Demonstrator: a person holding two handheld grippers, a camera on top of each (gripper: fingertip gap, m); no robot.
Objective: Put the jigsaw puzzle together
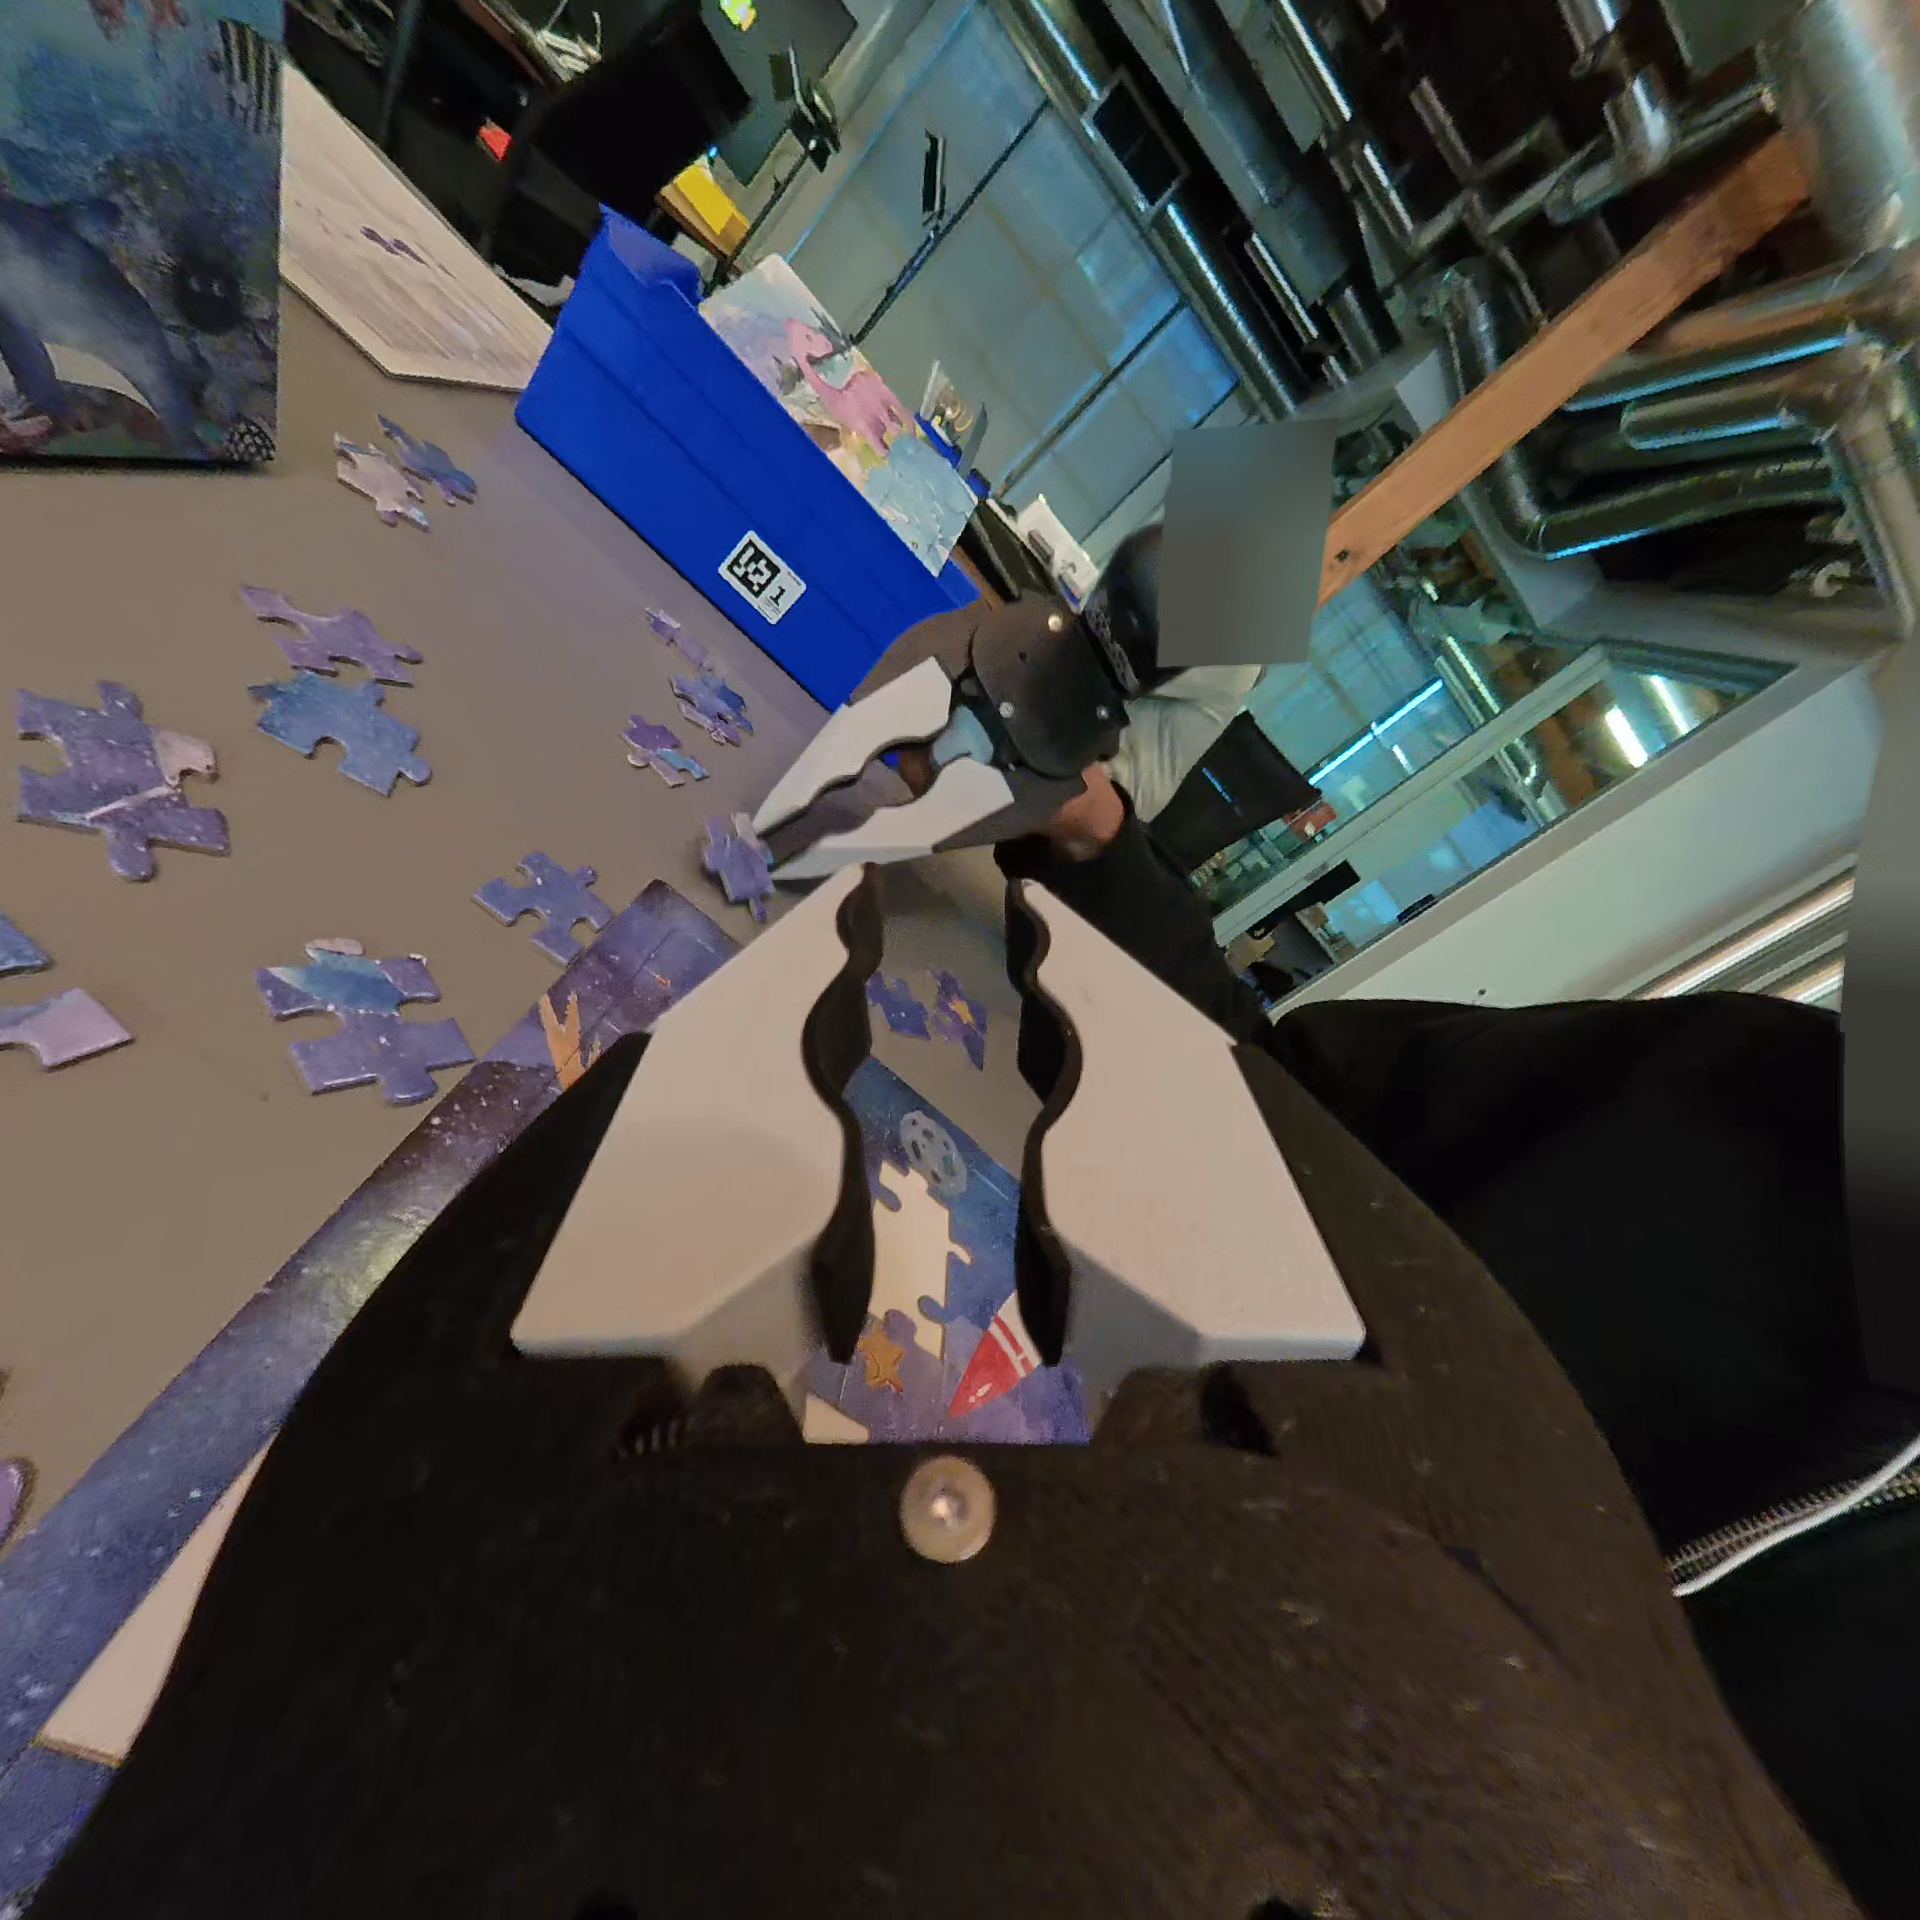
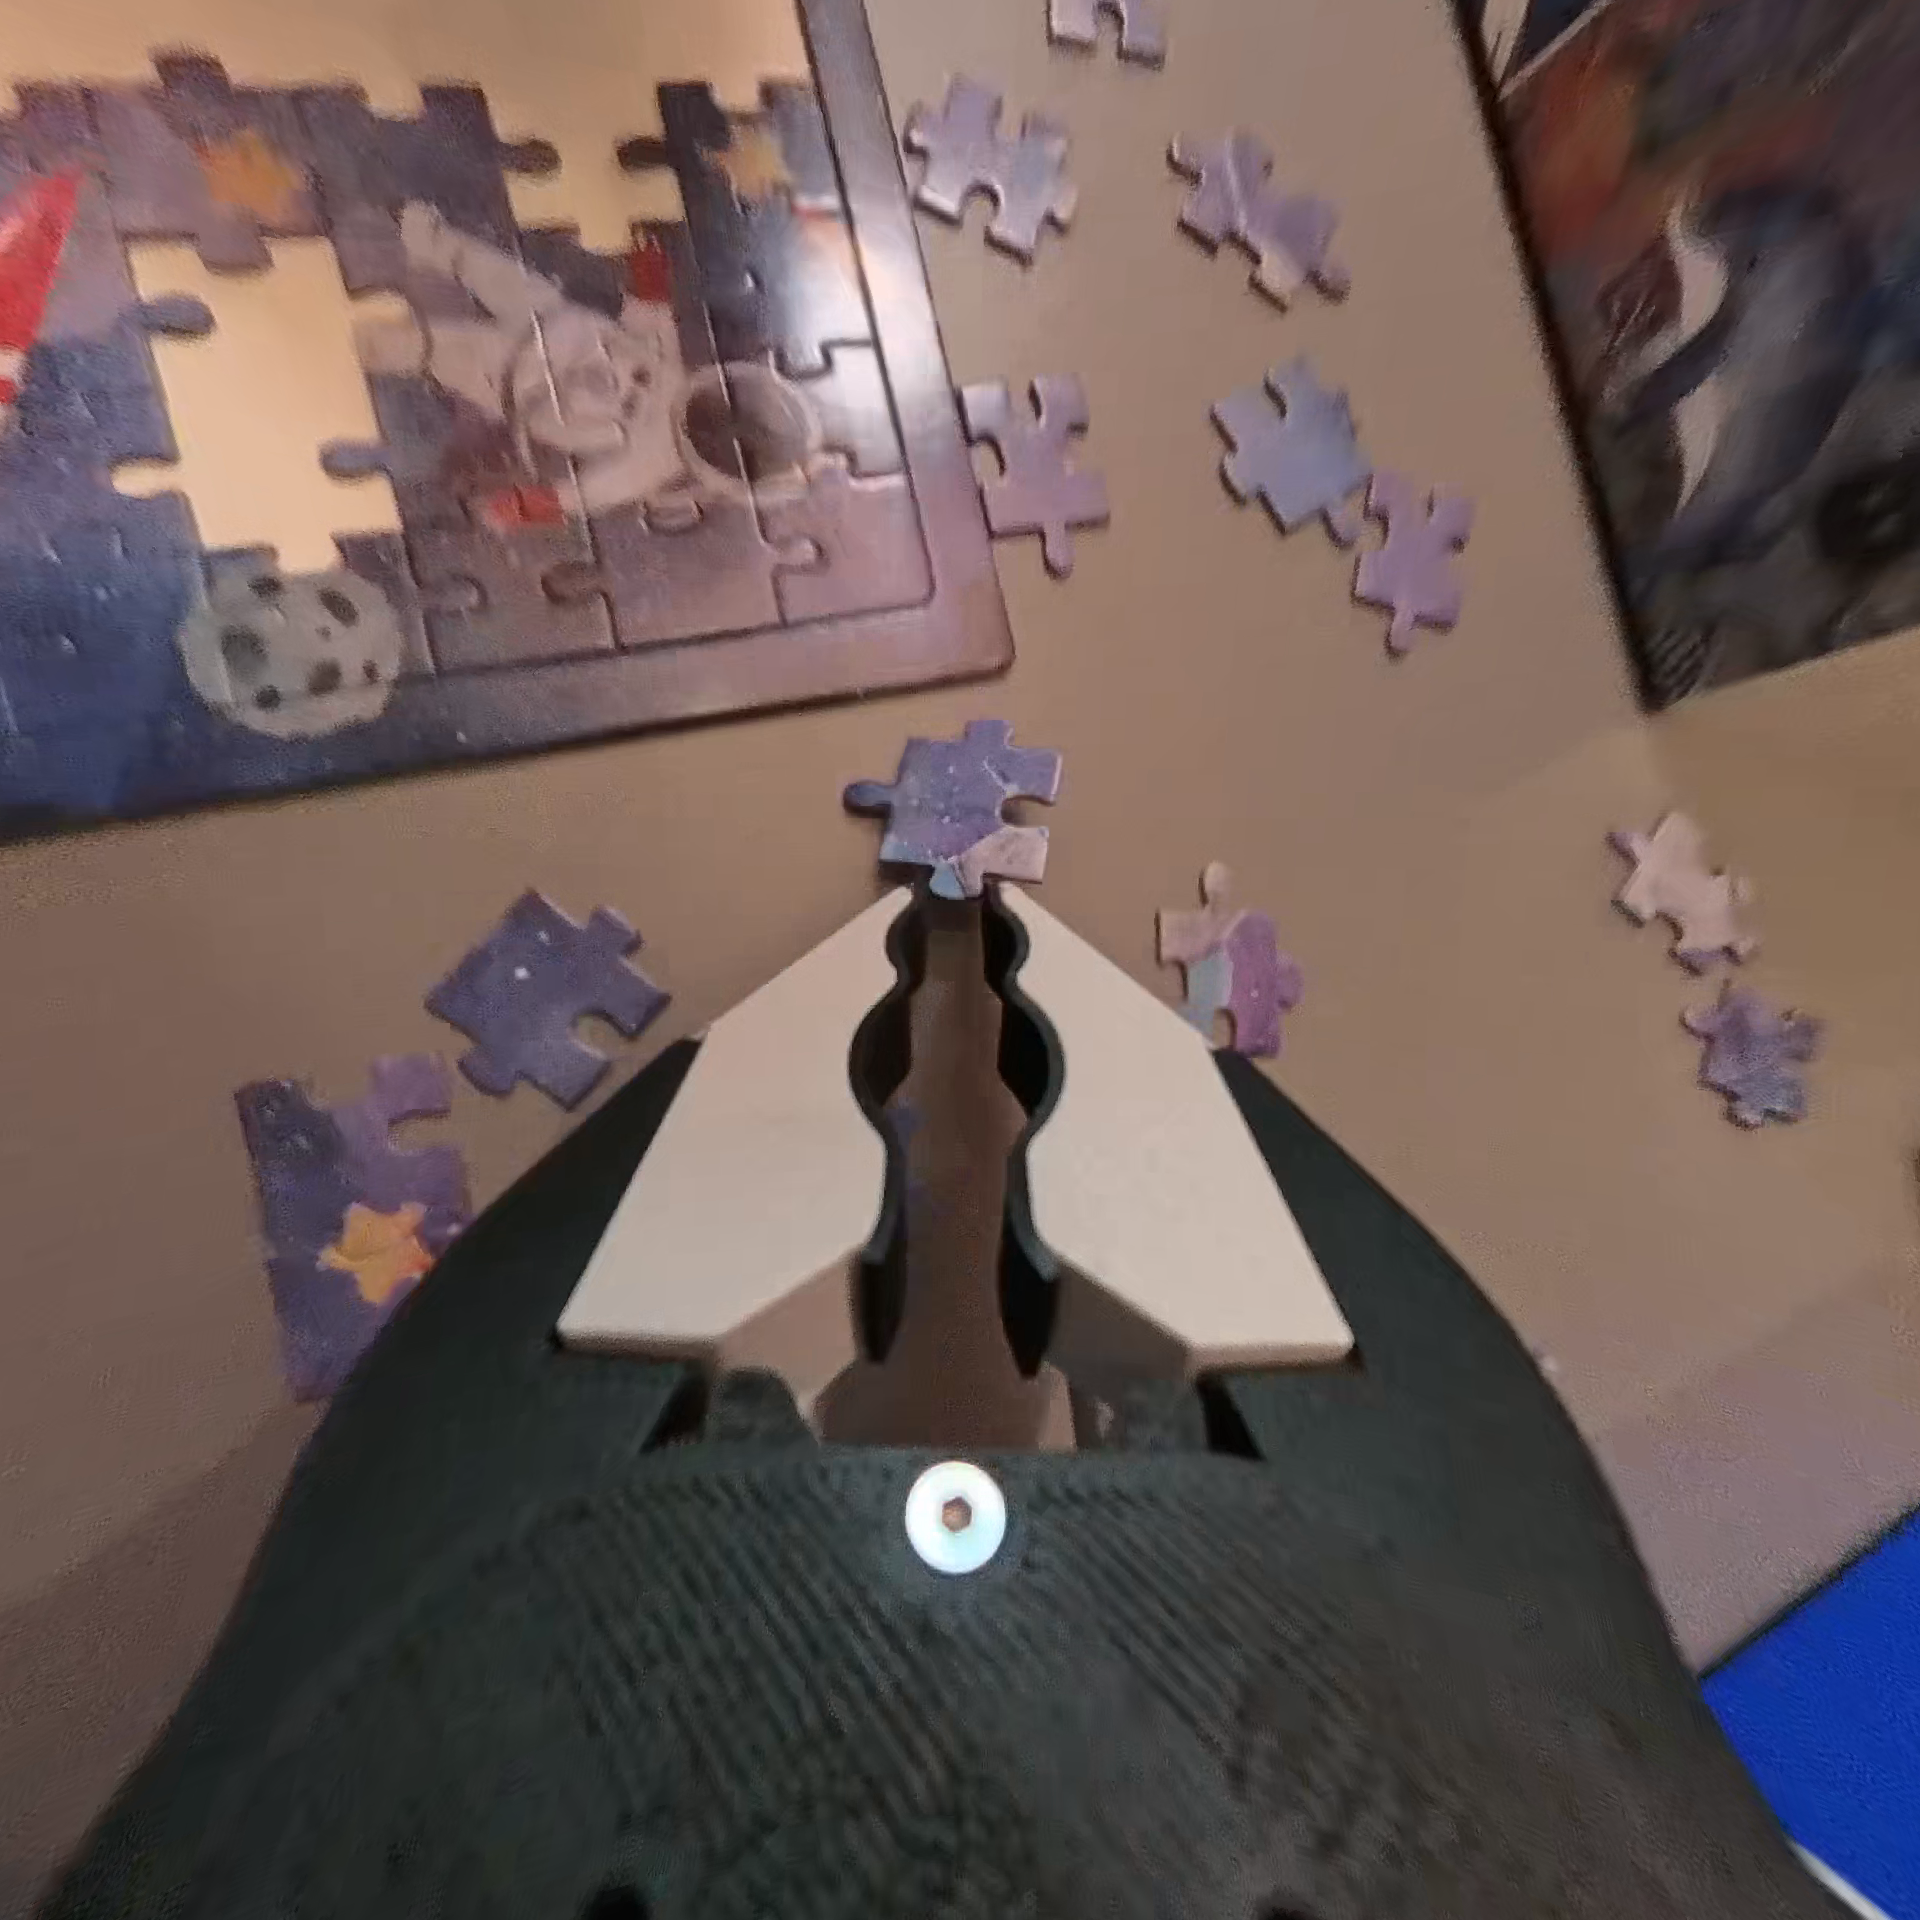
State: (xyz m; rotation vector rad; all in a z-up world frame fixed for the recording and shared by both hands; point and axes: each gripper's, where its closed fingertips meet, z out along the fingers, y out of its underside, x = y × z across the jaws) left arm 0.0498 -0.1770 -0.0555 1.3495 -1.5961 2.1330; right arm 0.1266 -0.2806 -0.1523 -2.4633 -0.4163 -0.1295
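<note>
Right gripper (image 2: 958, 902) pinching purple puzzle piece (image 2: 961, 805) by its knob, flat, near puzzle board (image 2: 914, 623) corner. Left gripper (image 1: 940, 883) slightly apart, holding nothing, above that board.

Dim, warm indoor light; motion blur across both views (strongest at the edges), with fisheye bending throughout.

A grey table (image 1: 208, 1195) stands in a workshop room. Behind it are glass partitions (image 1: 1039, 260), silver ducts (image 1: 1195, 239) and a wooden beam (image 1: 1558, 343).
</note>
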